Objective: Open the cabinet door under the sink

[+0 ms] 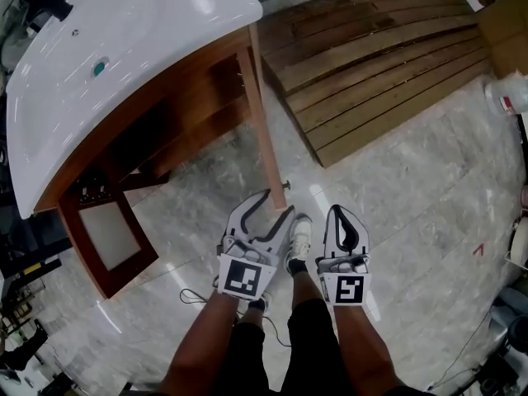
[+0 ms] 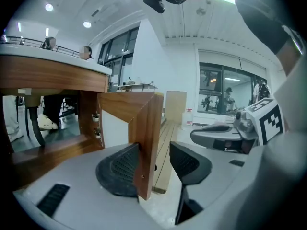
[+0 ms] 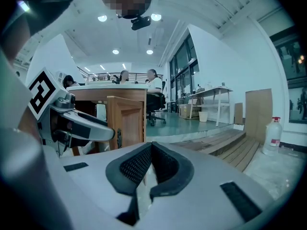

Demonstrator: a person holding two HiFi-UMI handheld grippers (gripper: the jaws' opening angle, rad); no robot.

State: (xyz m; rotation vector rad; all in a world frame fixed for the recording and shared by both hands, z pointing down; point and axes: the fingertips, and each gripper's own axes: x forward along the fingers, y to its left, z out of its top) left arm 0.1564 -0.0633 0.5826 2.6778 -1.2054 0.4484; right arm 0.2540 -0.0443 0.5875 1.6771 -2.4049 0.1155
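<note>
The right gripper [image 3: 151,166], at 5 o'clock in the head view, has its jaws closed on nothing. At 6 o'clock the left gripper [image 2: 156,166] gapes astride the edge of the swung-out brown wooden cabinet door [image 2: 144,123]. Its left pad touches the door and the right pad stands clear. That left jaw hides the door's lower face. The white oval sink [image 1: 124,40] lies at 10 o'clock, and the cabinet inside is too dark to read.

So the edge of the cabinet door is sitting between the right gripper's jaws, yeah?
No. The edge of the cabinet door sits between the jaws of the left gripper, not the right one. The left gripper view shows it.
</note>
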